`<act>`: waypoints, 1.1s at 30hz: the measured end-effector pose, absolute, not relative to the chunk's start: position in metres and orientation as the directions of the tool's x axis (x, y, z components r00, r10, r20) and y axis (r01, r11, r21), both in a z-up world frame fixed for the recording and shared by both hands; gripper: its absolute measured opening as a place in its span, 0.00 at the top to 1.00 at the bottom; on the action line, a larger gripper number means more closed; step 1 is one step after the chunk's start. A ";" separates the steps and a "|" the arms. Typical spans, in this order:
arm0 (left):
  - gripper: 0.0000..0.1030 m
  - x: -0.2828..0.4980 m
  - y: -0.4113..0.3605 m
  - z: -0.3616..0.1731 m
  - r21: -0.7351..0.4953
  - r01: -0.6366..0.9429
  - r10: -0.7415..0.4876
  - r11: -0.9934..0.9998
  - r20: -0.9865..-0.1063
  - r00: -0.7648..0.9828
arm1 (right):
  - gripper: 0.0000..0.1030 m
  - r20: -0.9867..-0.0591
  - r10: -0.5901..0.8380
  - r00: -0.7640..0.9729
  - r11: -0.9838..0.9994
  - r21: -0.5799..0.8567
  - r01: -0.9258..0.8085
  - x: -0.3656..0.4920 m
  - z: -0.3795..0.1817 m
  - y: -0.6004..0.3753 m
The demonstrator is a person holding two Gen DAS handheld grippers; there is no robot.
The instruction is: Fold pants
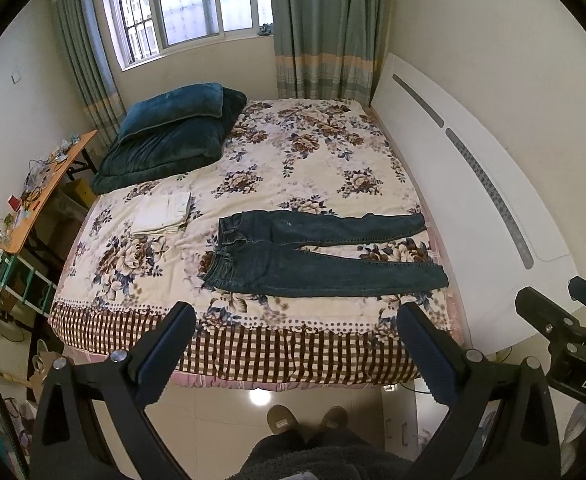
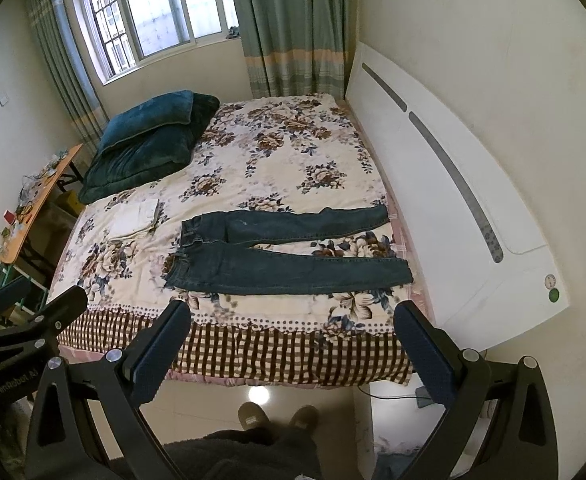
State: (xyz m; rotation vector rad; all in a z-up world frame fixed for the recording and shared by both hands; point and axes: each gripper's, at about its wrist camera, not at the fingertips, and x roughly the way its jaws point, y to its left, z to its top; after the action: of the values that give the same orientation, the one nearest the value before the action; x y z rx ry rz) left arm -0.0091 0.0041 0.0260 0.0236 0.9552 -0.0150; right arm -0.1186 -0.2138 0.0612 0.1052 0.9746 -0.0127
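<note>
Dark blue jeans (image 1: 317,252) lie flat on the floral bed cover (image 1: 301,160), waist to the left, both legs stretched right toward the headboard. The right wrist view shows the same jeans (image 2: 281,252) with the legs slightly spread. My left gripper (image 1: 297,312) is open, held above the floor just off the bed's near edge, nothing between its fingers. My right gripper (image 2: 293,312) is open too, at the same distance from the bed and empty. Each gripper also appears at the edge of the other's view.
A folded white cloth (image 1: 163,214) lies left of the jeans. Teal pillows and a quilt (image 1: 173,132) are stacked at the far left corner. The white headboard (image 1: 465,184) runs along the right. A cluttered orange table (image 1: 39,196) stands left. A person's slippered feet (image 1: 305,420) are on the tile floor.
</note>
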 end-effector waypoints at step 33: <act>0.00 -0.013 -0.004 0.024 0.002 0.031 -0.016 1.000 -0.820 0.573 | 0.00 -0.829 0.025 0.559 0.996 0.072 0.062 -0.126 0.051 -0.227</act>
State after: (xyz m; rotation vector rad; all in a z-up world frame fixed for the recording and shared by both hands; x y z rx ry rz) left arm -0.0133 -0.0037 0.0242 0.0168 0.9606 -0.0279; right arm -0.1261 -0.2271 0.0513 0.0963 0.9780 -0.0216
